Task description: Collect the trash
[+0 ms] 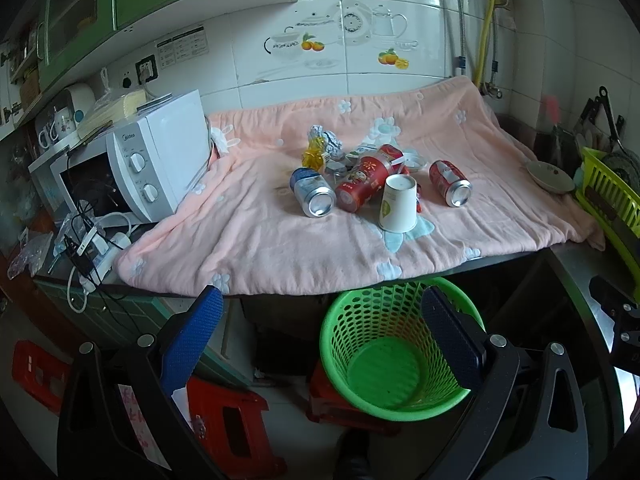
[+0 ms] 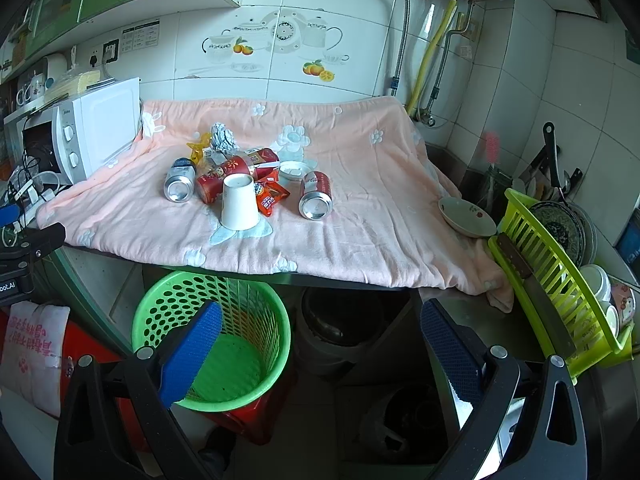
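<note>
Both the left gripper (image 1: 320,328) and right gripper (image 2: 320,340) hang empty, jaws apart, below the surface. Trash lies ahead and above; the bin (image 1: 396,344) sits just below. Best take the near cup (image 2: 239,202) first, squeezing lightly.

the blanket (image 2: 360,208) is peach-pink with white and pale-blue flowers; the upturned paper cup (image 2: 239,202) is white, with a green mark in the left wrist view; two cans are red, one lying apart (image 2: 316,194), one in the pile (image 2: 218,184); another can (image 2: 180,184) is blue and silver; the snack wrapper (image 2: 271,196) is orange-red; the perforated wastebasket (image 2: 216,336) is bright green; the dish rack (image 2: 560,280) is lime; the microwave (image 2: 96,128) is white; the finger pads (image 2: 192,356) are blue.
</note>
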Demonstrator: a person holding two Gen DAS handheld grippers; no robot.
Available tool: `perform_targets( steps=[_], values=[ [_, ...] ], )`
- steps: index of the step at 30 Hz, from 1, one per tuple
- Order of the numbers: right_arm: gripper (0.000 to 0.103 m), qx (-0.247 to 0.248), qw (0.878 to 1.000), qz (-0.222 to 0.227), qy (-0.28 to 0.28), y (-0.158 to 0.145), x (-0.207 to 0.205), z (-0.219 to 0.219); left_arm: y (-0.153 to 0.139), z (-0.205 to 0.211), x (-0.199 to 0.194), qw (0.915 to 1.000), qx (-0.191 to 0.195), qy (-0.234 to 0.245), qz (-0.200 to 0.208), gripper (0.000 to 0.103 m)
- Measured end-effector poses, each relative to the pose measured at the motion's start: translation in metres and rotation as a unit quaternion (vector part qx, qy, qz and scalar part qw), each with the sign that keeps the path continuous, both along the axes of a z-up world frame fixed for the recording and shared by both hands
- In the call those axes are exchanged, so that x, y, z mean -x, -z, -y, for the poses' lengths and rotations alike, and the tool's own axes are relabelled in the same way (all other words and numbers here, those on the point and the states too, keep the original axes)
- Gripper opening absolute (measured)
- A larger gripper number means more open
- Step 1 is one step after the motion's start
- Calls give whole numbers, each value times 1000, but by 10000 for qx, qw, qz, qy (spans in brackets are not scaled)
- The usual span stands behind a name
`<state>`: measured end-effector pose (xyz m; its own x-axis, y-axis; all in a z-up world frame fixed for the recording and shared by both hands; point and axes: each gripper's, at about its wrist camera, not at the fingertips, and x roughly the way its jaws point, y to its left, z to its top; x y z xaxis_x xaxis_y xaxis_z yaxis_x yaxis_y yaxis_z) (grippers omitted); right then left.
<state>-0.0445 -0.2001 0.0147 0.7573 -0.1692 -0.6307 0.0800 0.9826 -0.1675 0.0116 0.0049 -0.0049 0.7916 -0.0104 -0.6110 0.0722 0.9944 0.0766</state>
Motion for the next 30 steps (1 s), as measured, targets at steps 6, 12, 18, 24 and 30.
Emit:
perform_targets(
  steps=[6, 12, 18, 24, 30],
  values=[
    [96, -2, 10000, -2, -2, 1, -1, -1, 0, 0, 0, 10000, -12, -8, 3, 98],
    [96, -21, 10000, 4, -18, 0, -3, -2, -4, 4, -6, 10000, -50, -2, 1, 98],
    [96, -29, 10000, -24, -5, 4, -11, 5, -3, 4, -12, 10000, -68, 1, -26, 98],
    [96, -20, 9999, -79, -65, 6, -21, 5, 0, 0, -24, 9999, -62, -64, -75, 98],
    [96, 5, 9998, -119, -175, 9, -34, 2, 1, -5, -35, 9998, -55, -140, -108, 98]
  ],
)
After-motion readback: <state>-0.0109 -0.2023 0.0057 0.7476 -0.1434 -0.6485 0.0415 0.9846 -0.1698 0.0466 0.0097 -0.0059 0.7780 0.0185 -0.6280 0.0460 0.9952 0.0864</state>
